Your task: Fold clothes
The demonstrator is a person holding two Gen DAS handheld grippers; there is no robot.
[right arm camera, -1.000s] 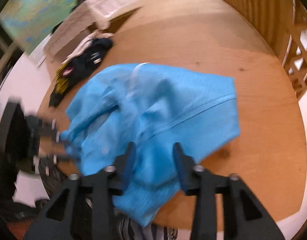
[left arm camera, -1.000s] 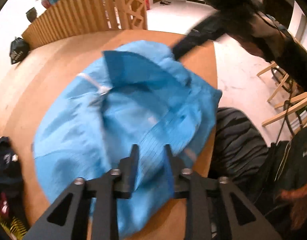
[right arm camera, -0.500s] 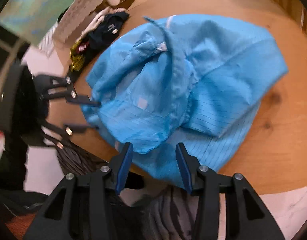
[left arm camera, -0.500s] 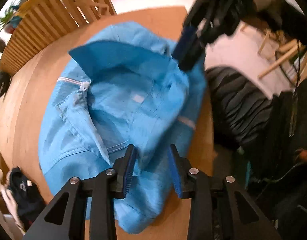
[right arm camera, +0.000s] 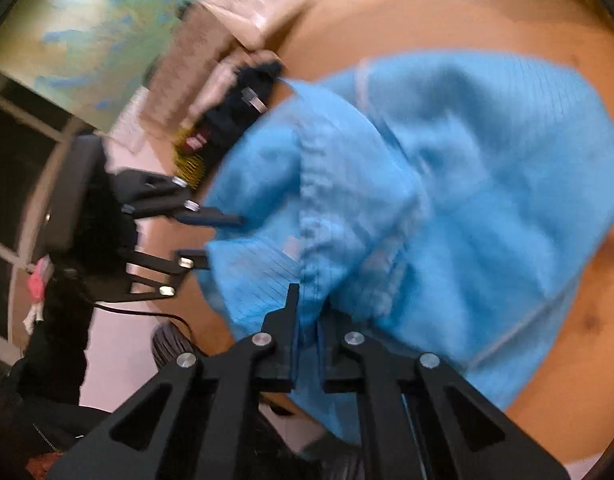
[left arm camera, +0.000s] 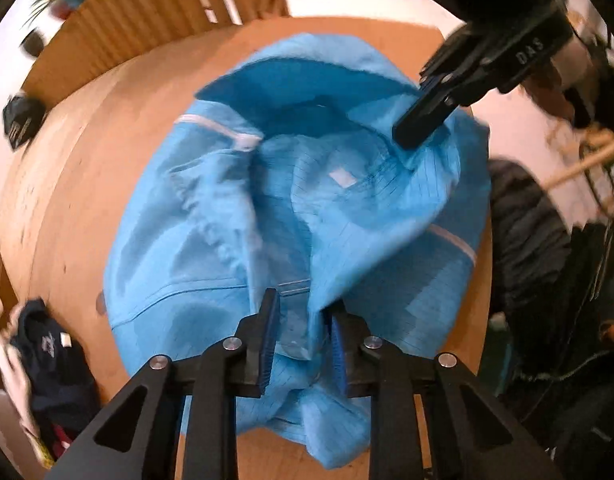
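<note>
Crumpled light-blue fabric garment with a white zipper lies heaped on the round orange-brown wooden table, covering the near half. Its near folds overhang the table edge on the person's side; bare wood remains on the far side, toward the slatted wooden partition.

Left gripper: jaws closing, a fold of the garment between them; pads do not look pressed onto the cloth yet. Right gripper: jaws clenched on a bunched ridge of the same garment at its near edge.

Left wrist view only: the right gripper's black fingers biting the collar-side fold, a small white label on the cloth, a dark pile of clothes at the table's left rim, and a small black bag at the far left rim. Right wrist view only: the left gripper seen from the side at the garment's left edge, a pale woven box beyond the dark pile, and a green-blue painting on the wall.

Orientation: the zipper runs from the far left toward the middle. Long axis appears to run from near edge toward far edge, though motion blur and crumpling make this uncertain.
</note>
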